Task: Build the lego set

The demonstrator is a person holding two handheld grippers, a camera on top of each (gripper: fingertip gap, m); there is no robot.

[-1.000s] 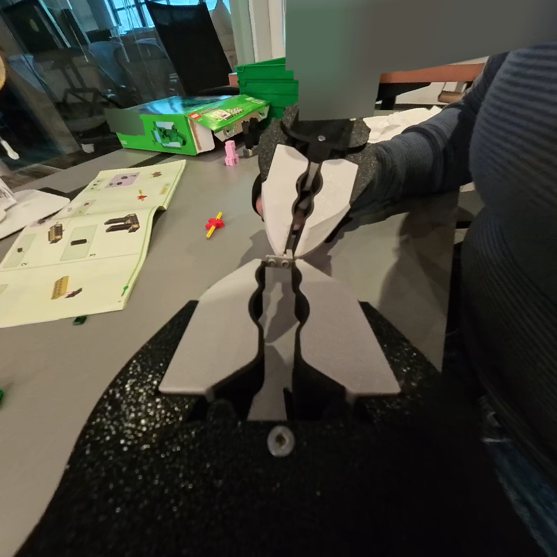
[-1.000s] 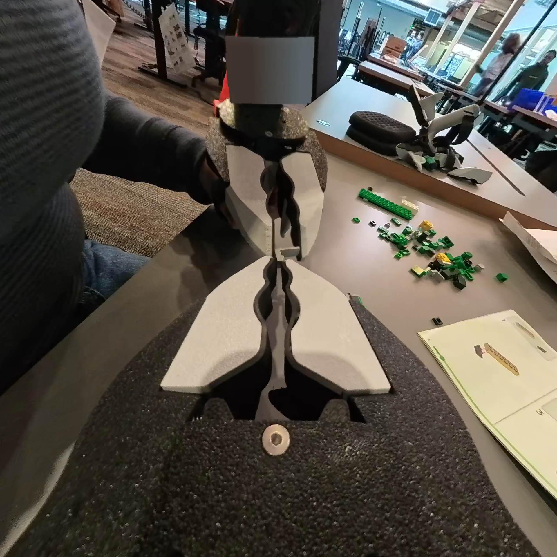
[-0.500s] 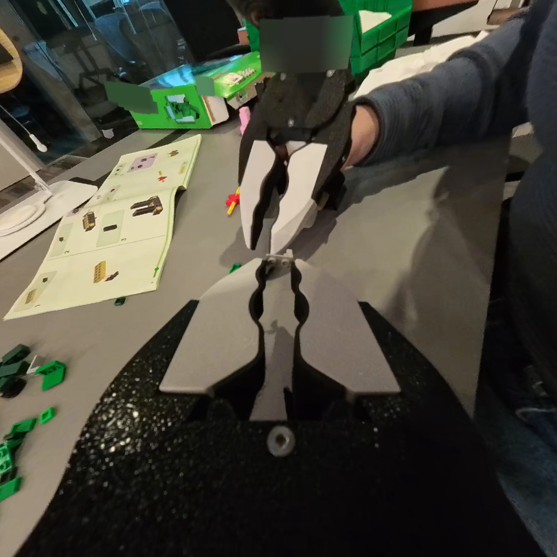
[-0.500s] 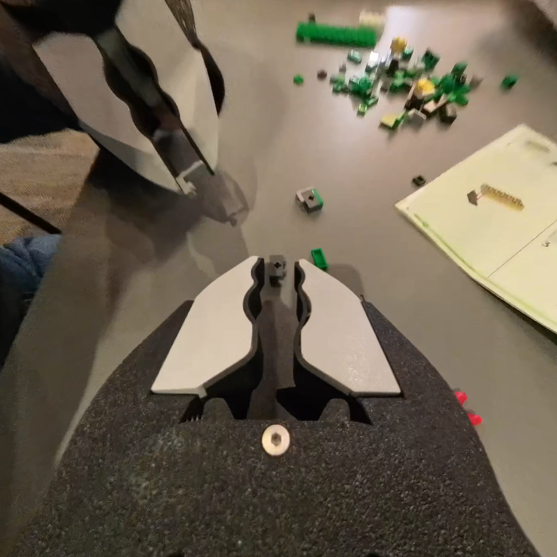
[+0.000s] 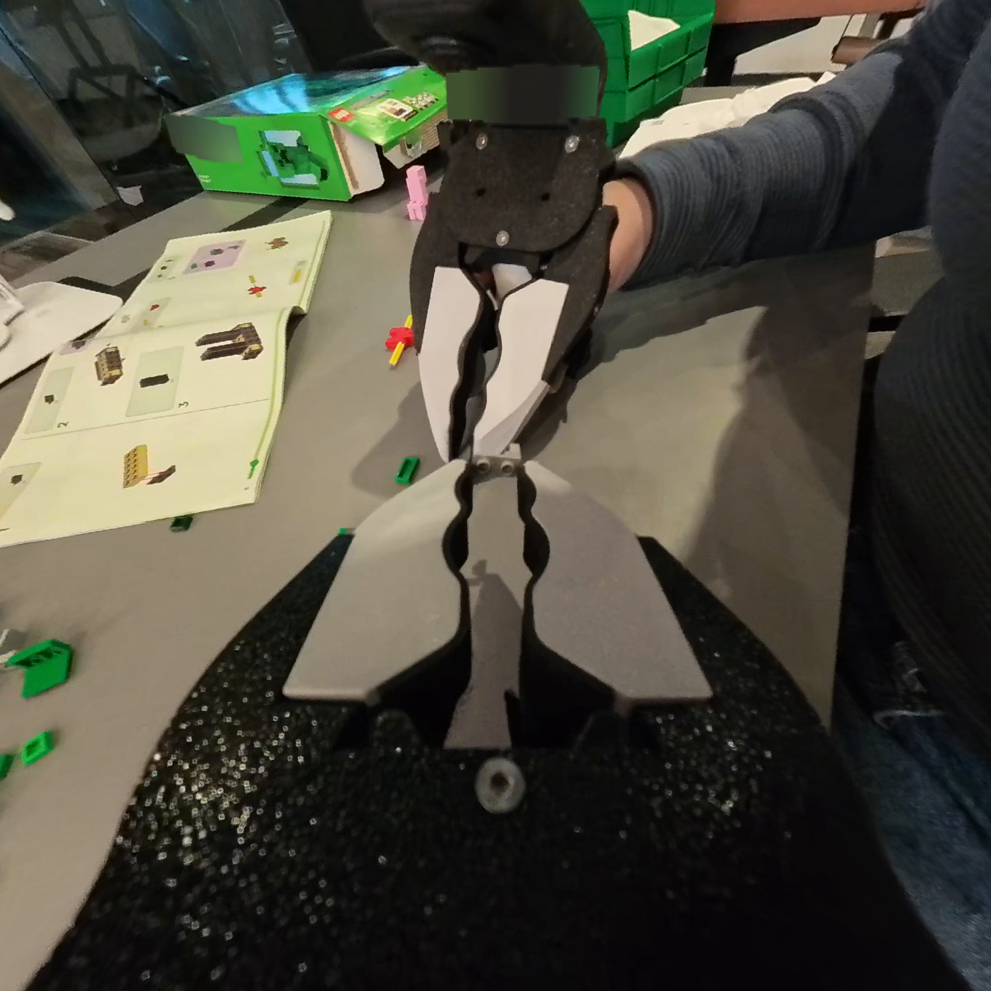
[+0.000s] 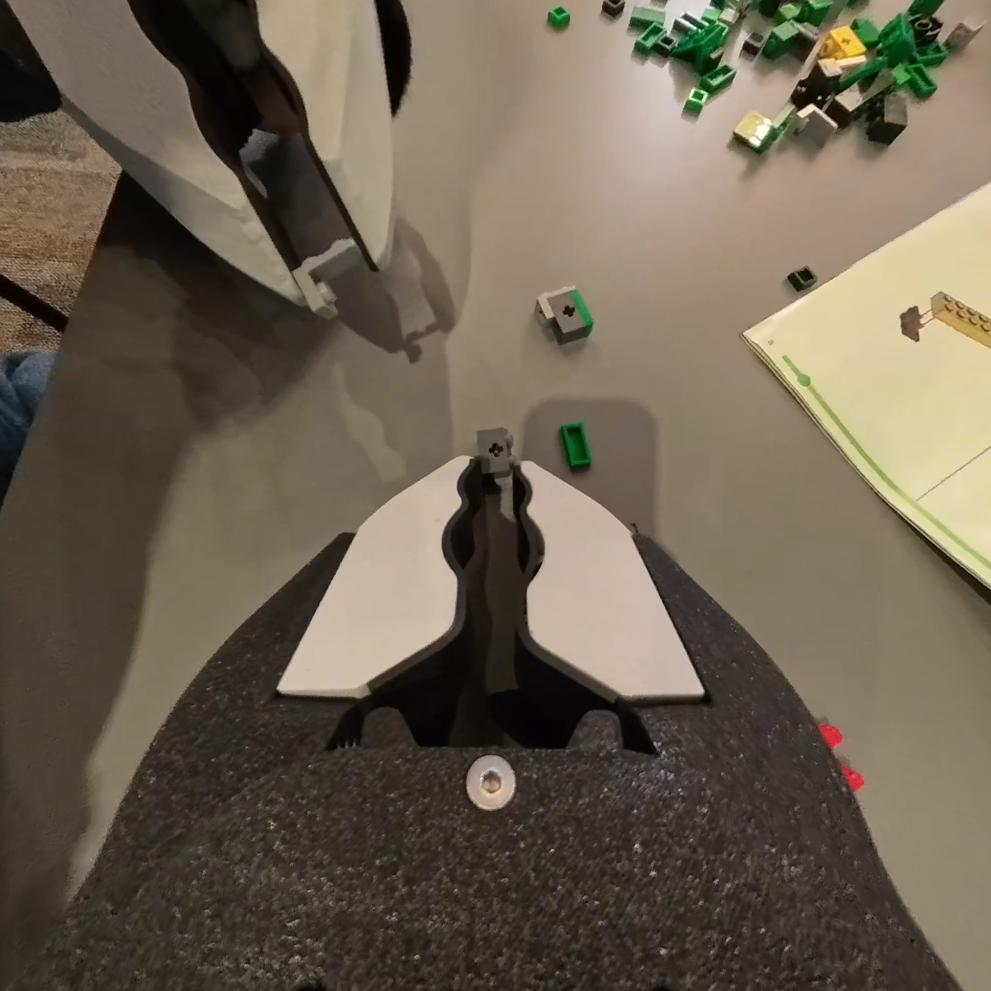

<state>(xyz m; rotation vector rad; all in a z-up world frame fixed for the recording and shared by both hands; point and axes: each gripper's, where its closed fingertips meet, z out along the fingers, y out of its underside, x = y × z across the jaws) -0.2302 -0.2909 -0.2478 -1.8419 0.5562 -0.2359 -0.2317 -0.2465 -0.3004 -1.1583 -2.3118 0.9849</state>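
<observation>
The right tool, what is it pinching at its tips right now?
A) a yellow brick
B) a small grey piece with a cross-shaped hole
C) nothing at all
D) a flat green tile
B: in the right wrist view the right tool is closed on a small grey piece with a cross-shaped hole, while the green tile lies loose on the table beside it.

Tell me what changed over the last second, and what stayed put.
The right gripper pulled off the light grey plate, tipped down toward the table and now pinches a small dark grey brick. The left gripper stayed shut on the plate. The instruction booklet and green box lie as before.
</observation>
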